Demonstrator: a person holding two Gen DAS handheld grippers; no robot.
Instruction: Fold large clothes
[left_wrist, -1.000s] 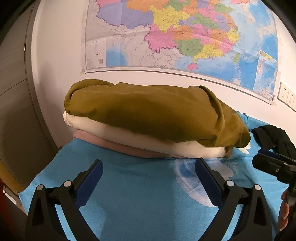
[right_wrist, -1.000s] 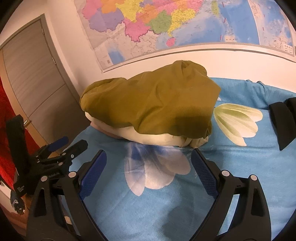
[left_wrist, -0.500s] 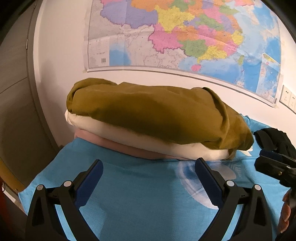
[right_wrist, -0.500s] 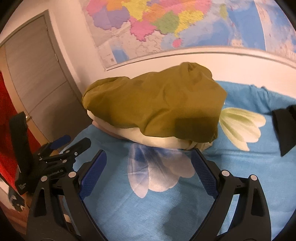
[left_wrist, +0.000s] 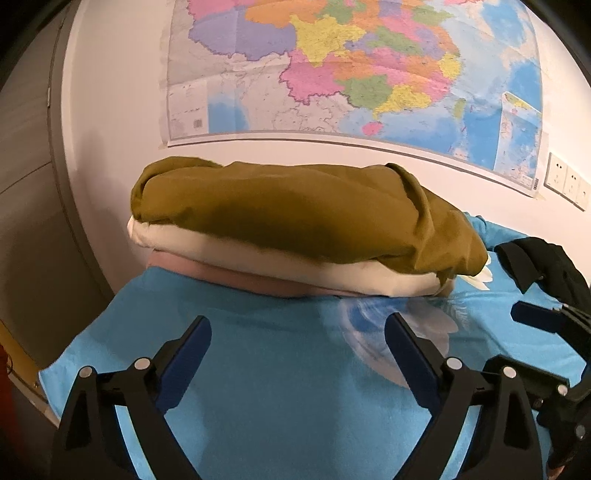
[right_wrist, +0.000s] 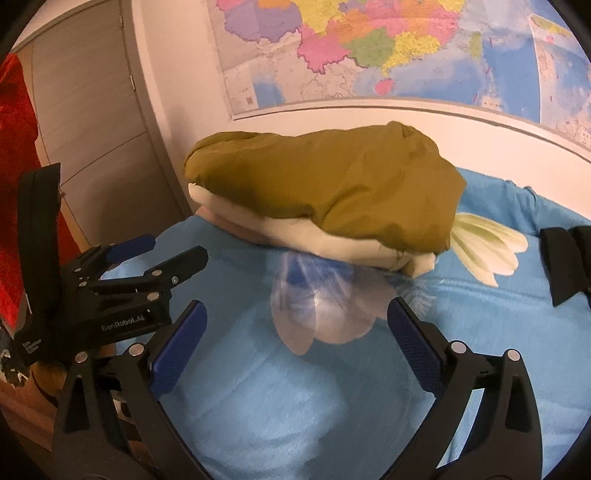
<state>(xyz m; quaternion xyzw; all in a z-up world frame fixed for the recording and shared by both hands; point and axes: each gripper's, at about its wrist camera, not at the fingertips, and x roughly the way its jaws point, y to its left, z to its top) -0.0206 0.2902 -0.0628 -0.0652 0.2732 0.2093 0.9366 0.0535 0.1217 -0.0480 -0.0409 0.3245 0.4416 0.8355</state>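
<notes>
Both the left gripper, its fingers spread but closing on nothing, and the right gripper, fingers opening and empty, seem to be approaching the olive garment (puffy, topping a cream-and-pink stack) at the bed's far edge, apparently needing a hem pinch next.

Setting reads to me as a home bedroom: bed under a blue flower-print sheet, folded clothes stacked by the wall, large coloured wall map, wall sockets, grey door alongside.
</notes>
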